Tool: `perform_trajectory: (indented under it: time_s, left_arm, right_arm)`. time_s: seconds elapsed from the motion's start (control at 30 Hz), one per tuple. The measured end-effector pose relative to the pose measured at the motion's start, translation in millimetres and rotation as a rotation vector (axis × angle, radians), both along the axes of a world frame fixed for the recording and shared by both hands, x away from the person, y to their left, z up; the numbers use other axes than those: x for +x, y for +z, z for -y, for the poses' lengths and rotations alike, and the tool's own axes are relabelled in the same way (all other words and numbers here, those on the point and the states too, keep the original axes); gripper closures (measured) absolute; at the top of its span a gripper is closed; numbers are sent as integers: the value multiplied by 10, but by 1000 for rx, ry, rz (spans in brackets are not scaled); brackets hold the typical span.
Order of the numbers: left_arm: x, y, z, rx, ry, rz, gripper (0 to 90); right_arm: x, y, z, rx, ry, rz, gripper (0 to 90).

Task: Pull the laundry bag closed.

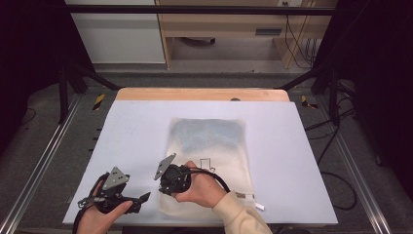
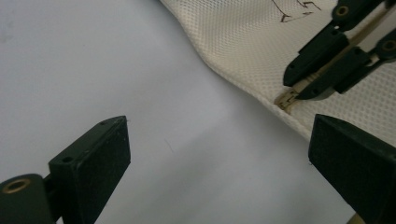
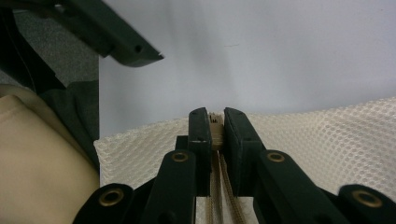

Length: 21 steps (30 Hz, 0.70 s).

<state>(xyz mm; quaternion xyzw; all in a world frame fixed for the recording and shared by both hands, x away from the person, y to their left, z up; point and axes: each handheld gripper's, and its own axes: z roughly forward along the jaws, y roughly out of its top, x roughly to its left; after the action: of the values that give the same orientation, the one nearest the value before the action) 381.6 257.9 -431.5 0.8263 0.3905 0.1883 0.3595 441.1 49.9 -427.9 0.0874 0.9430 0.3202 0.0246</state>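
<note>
A cream mesh bag (image 1: 214,161) lies flat on the white table mat (image 1: 131,131), with something blue-grey inside its far half. My right gripper (image 1: 163,187) sits at the bag's near left corner, shut on the zipper pull (image 3: 215,135) at the end of the zipper track. The left gripper view shows that same right gripper (image 2: 296,88) pinching the zipper end (image 2: 286,100) at the bag's edge. Left of that corner, my left gripper (image 1: 140,201) hovers low over bare mat. Its jaws are wide open around nothing (image 2: 219,140).
A small white tag (image 1: 259,207) lies at the bag's near right corner. The wooden table edge (image 1: 202,94) runs along the far side. Black frame posts (image 1: 63,92) and metal rails (image 1: 39,165) flank the table. A dark line drawing (image 1: 206,163) marks the bag.
</note>
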Motion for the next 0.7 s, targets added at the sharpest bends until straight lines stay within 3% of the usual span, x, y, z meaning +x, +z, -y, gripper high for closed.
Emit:
perform_trajectory:
  time_s: [0.23,0.3,0.43,0.6,0.63,0.7]
  left_arm:
    - [18,-14,25,-9,4,-17,68]
    - [27,-32,37,-41,-6,-34,75]
    - [20,-48,77,-32,-26,-29,93]
    - [-11,-44,119,-63,-57,-29,128]
    - [-11,-64,142,-93,-71,-46,131]
    - [-11,-71,170,-108,-83,-59,140]
  right_arm:
    - [18,-2,30,31,-17,-1,819]
    - [14,11,51,47,-22,3,818]
    - [19,22,76,50,-24,8,818]
    - [7,33,59,54,-34,25,818]
    - [2,40,53,52,-39,23,818]
    - [5,43,53,57,-42,27,818]
